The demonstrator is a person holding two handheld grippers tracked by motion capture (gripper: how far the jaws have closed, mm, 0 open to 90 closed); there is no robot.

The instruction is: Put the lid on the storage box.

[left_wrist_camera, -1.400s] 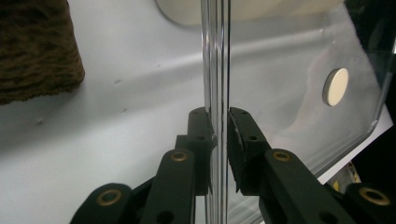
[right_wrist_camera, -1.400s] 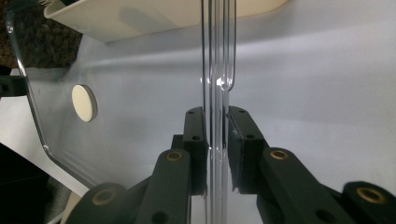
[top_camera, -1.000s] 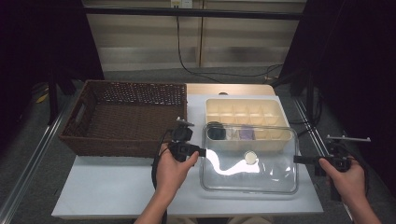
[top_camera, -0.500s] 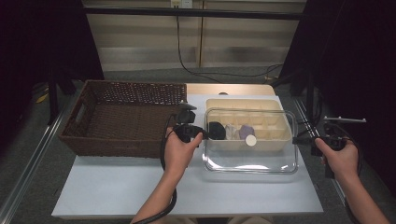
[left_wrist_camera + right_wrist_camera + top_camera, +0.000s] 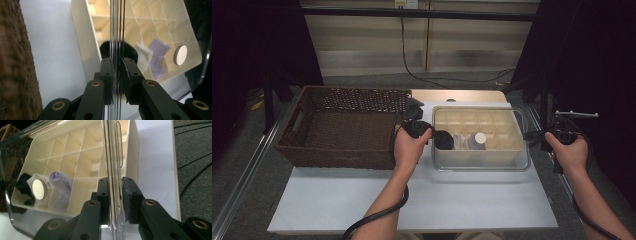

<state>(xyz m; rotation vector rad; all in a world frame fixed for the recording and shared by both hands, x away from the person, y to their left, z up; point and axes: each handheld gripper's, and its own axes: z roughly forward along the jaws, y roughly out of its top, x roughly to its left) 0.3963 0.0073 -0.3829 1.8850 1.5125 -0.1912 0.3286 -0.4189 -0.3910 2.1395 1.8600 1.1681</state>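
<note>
A clear plastic lid (image 5: 518, 159) with a white round disc (image 5: 480, 137) on it lies level over a cream divided box (image 5: 472, 120). My left gripper (image 5: 430, 134) is shut on the lid's left edge, and my right gripper (image 5: 536, 136) is shut on its right edge. In the left gripper view the jaws (image 5: 117, 72) pinch the lid's rim (image 5: 116, 37). Through it I see a black item (image 5: 106, 48), a white cloth (image 5: 143, 56) and a purple cloth (image 5: 157, 55) in the compartments. In the right gripper view the gripper (image 5: 115, 192) clamps the lid (image 5: 111, 150) beside the box (image 5: 75, 150).
A dark wicker basket (image 5: 342, 130) stands right beside the box on its left, close to my left hand. The white table (image 5: 437, 200) has bare room in front of the box. Cables trail on the floor at the right.
Both grippers carried the clear lid away from the table's front and over the cream box. The lid now covers the box.
</note>
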